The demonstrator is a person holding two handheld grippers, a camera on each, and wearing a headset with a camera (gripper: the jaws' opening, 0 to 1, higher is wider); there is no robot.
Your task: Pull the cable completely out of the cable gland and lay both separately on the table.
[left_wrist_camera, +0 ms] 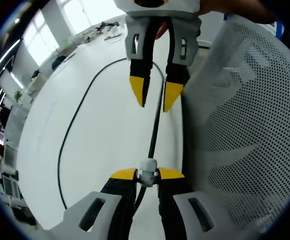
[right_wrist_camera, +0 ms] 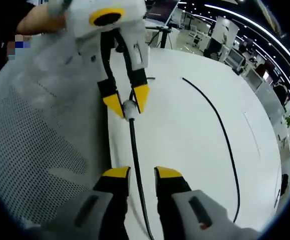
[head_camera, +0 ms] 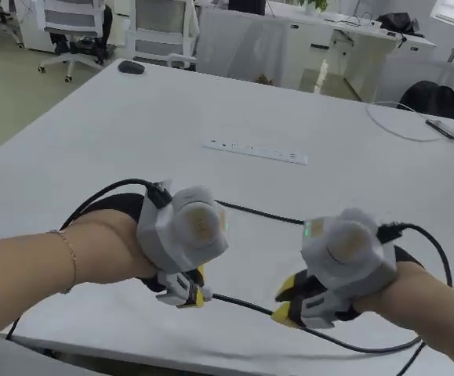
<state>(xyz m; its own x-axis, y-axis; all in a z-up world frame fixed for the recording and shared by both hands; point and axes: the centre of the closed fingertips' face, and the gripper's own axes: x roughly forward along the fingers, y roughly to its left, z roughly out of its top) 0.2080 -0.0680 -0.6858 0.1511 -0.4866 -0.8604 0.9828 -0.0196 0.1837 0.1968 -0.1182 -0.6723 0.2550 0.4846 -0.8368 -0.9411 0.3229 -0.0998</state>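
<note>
L gripper [left_wrist_camera: 147, 174] is clamped on the cable gland [left_wrist_camera: 148, 169] — the gland sits right at its yellow tips, pinched from both sides. The black cable [left_wrist_camera: 155, 131] leaves the gland straight ahead of the L jaws and runs into the gap of the R gripper [right_wrist_camera: 142, 173], which faces it head-on, near. R jaws stand apart w/ the cable between them. A gap shows on each side in the right gripper view, so by my read it's not pinching. The cable carries on behind the R tips, under that gripper's body, low over the table [head_camera: 211, 110].

Step in hand, as I judge it: get an R grip on the cable, then draw the two apart. Cable isn't out of the gland yet.

To do it well:
- Close R squarely on the cable a little ahead of the gland, not at its mouth.
- Keep L firm, gland axis in line w/ the pull, so the cable slides rather than kinks.
- Pull R straight back along its own jaw line.

Risks: thin cable slipping through the R jaws, or the gland twisting out of the L tips.
</note>
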